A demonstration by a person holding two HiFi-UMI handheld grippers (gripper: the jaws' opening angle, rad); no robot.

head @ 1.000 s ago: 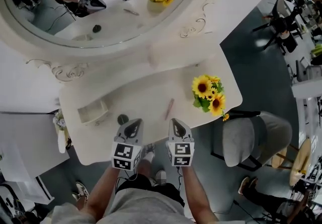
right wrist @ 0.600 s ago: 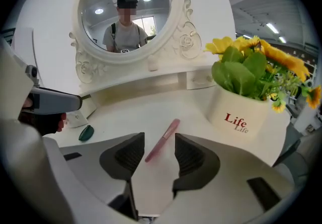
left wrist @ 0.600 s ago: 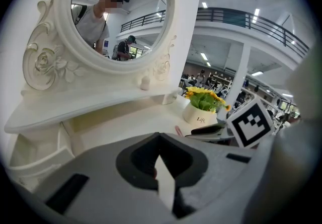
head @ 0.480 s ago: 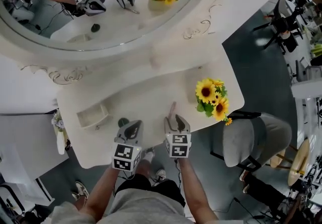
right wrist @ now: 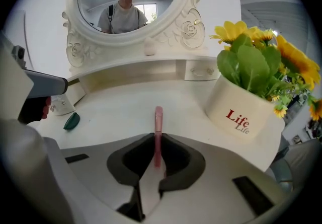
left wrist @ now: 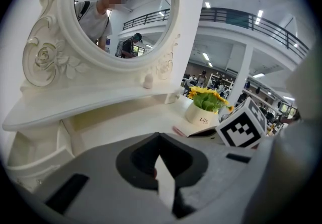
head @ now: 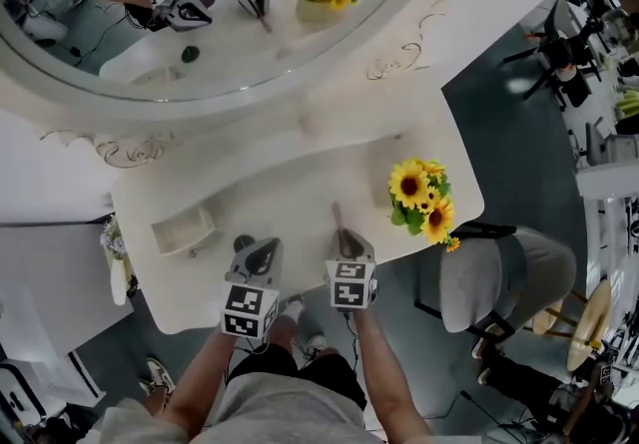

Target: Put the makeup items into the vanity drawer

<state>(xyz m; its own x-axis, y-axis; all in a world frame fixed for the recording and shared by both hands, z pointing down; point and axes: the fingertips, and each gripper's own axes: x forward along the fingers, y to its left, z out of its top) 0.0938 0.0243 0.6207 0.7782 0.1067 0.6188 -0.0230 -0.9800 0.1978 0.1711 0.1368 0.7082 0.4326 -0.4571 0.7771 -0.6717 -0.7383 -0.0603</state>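
Observation:
A pink makeup stick (head: pixel 336 217) lies on the white vanity top (head: pixel 290 183), pointing away from me. My right gripper (head: pixel 346 238) has its jaws closing on the stick's near end (right wrist: pixel 158 123), and the pads pinch it. A small dark green makeup item (head: pixel 244 236) lies just ahead of my left gripper (head: pixel 262 252), which is shut with nothing in it and hovers at the front edge. The small open drawer (head: pixel 186 225) sits at the vanity's left; the green item (right wrist: pixel 71 121) lies near it.
A white pot of sunflowers (head: pixel 420 195) stands close to the right of the stick, also large in the right gripper view (right wrist: pixel 246 112). The oval mirror (head: pixel 200 23) rises at the back. A grey stool (head: pixel 489 277) stands beside the vanity's right end.
My right gripper moved forward from the front edge, opened around the near end of the pink stick, and has now closed on it. The left gripper stayed put.

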